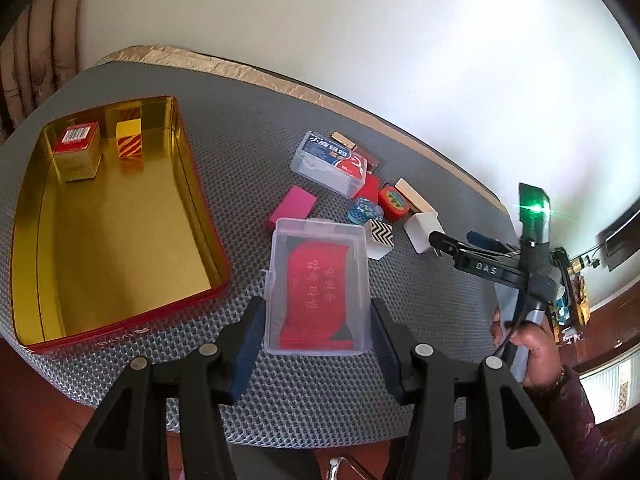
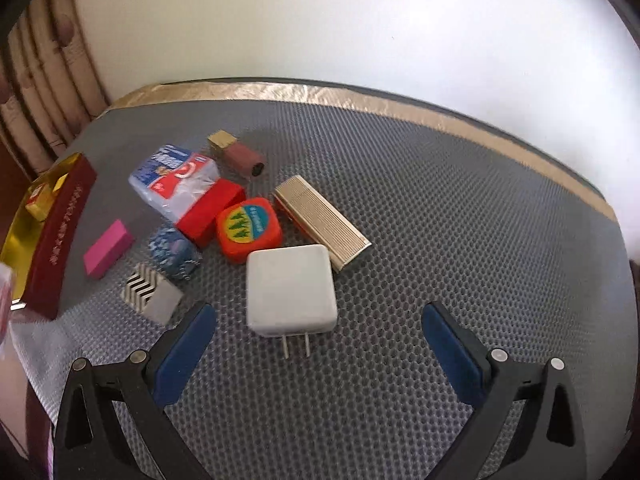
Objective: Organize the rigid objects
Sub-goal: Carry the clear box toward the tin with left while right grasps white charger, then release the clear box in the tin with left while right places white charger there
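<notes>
1 pink block [image 2: 108, 249] blurred; tin [image 2: 60, 236] cropped.

A grey honeycomb mat [image 2: 400, 200] covers the table, and a crinkled gold strip [image 2: 280, 90] runs along its far edge. Beyond it stands a plain white wall [image 1: 360, 20]. At far left is a beige tufted panel [image 2: 48, 80]. At far right of the left view a dark screen [image 1: 620, 240] hangs on the wall, with wooden floor [image 1: 608, 320] below.

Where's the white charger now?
In the right wrist view the white charger lies on the grey mat, prongs toward the camera, just ahead of the open right gripper, touching the orange box.
</notes>
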Demonstrator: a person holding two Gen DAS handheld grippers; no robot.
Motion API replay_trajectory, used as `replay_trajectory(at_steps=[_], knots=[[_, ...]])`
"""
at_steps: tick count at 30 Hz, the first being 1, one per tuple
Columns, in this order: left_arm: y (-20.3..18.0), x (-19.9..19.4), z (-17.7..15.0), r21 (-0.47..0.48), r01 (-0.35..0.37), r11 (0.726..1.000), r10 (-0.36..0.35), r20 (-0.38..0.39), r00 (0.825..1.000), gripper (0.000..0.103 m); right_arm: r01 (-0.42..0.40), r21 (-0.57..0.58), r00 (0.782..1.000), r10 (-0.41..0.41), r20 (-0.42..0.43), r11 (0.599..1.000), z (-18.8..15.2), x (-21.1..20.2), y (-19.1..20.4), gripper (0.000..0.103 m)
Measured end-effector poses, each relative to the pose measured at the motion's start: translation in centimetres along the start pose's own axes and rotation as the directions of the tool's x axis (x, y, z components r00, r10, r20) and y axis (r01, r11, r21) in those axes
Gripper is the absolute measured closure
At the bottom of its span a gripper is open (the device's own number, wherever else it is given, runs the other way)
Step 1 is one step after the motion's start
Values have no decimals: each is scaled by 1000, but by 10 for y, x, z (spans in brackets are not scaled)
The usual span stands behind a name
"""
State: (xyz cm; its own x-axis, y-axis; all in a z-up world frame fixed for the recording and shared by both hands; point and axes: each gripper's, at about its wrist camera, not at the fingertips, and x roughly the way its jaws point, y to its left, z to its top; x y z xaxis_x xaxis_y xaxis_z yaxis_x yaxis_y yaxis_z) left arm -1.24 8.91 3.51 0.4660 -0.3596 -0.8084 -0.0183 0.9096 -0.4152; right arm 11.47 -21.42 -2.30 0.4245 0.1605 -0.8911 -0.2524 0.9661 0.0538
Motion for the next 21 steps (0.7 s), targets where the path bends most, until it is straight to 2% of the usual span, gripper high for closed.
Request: replay_trajectory(at_steps=[5, 6, 7, 8, 9, 10, 13, 15, 18, 21], knots=[[3, -1, 2, -2, 4, 1000, -4, 0, 1000, 50, -47, 28, 997, 48, -60, 999, 6, 19, -3, 4], [4, -1, 3, -3, 4, 1000, -4, 2, 1000, 50, -50, 31, 997, 51, -60, 998, 7, 21, -3, 26], [4, -2, 4, -5, 6, 1000, -6, 5, 1000, 50, -63, 37, 996, 65, -63, 997, 7, 24, -3, 53], [4, -4, 5, -8, 10, 1000, -10, 12, 1000, 50, -87, 58, 992, 92, -88, 995, 8, 30, -4, 56], [5, -5, 6, -11, 9, 1000, -9, 19, 1000, 50, -79, 52, 993, 83, -89, 996, 8, 32, -3, 56], [6, -7, 6, -14, 10, 1000, -10, 26, 1000, 50, -75, 41, 994, 78, -81, 996, 7, 30, -1, 57], [11, -22, 7, -31, 13, 999, -11, 57, 998, 50, -129, 61, 989, 132, -59, 990, 1, 23, -3, 57], [20, -37, 9, -51, -4, 999, 9, 96, 995, 50, -130, 52, 991, 132, -38, 990, -5, 11, -2, 57], [38, -58, 15, -78, -74, 994, 84, 137, 987, 50, -169, 56, 985, 170, -11, 984, -13, -8, 0, 57], [61, -65, 23, -103, -147, 984, 161, 145, 976, 50, -220, 51, 976, 219, 16, 974, -19, -28, 6, 56]])
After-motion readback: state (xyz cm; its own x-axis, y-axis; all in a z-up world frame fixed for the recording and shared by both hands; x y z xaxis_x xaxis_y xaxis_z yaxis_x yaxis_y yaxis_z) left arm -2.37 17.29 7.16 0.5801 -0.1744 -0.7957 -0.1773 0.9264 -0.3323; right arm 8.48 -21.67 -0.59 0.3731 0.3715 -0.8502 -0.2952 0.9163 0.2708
